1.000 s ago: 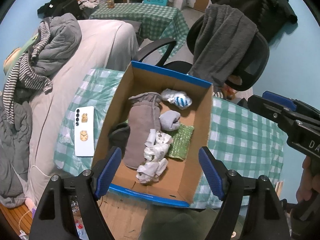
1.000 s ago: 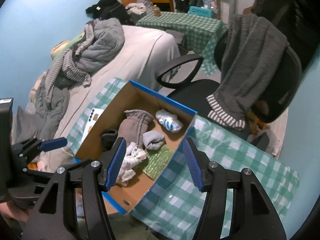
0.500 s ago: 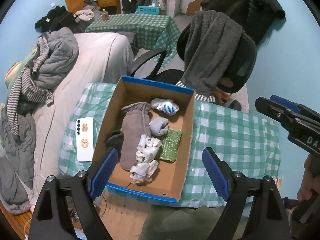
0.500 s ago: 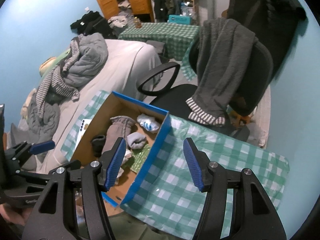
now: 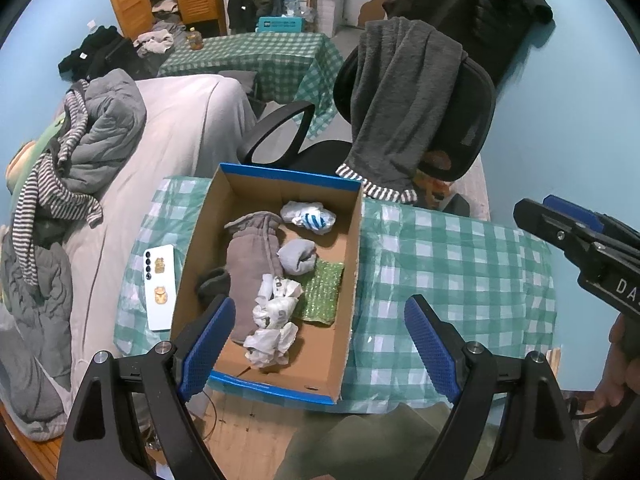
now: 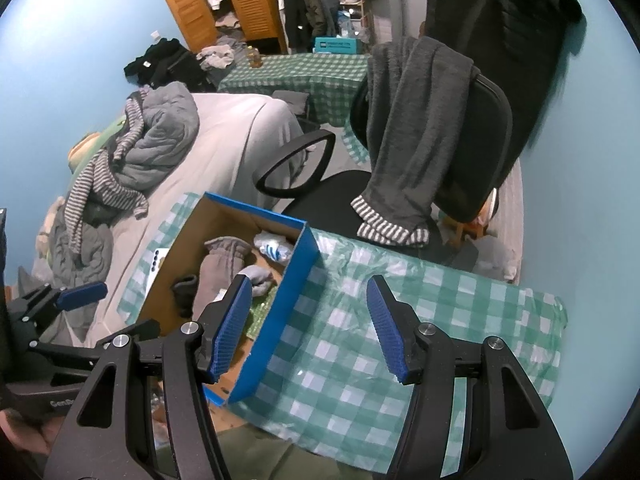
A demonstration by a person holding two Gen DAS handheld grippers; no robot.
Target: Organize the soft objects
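A cardboard box (image 5: 352, 248) with blue outer walls sits on the left part of a counter (image 5: 460, 264) covered in a green-and-white checked cloth, its long side running from the near edge toward the far edge. All the soft things lie inside it. A long grey fleece piece (image 5: 250, 268) stretches along the middle of the box floor, with a dark sock (image 5: 214, 286) against its left side. Crumpled white socks (image 5: 274, 316) are bunched at the near end, a rolled grey sock (image 5: 298, 256) sits past them, and a green sparkly cloth (image 5: 322, 292) lies flat against the right wall. A white-and-blue striped bundle (image 5: 308, 218) rests near the far wall. A white phone (image 5: 160, 286) lies on the cloth just left of the box, near the counter's left edge.

The left hand-held gripper (image 5: 316, 348) hangs above the near end of the box with its blue pads spread wide and nothing between them. The right hand-held gripper (image 6: 310, 326) hangs over the box's right wall and the bare cloth beside it, its pads partly apart and gripping nothing.

Beyond the far edge stands a black office chair (image 5: 460, 120) with a grey fleece garment (image 5: 400, 104) draped over its back. A bed (image 5: 180, 128) with heaped clothes runs along the counter's left side.
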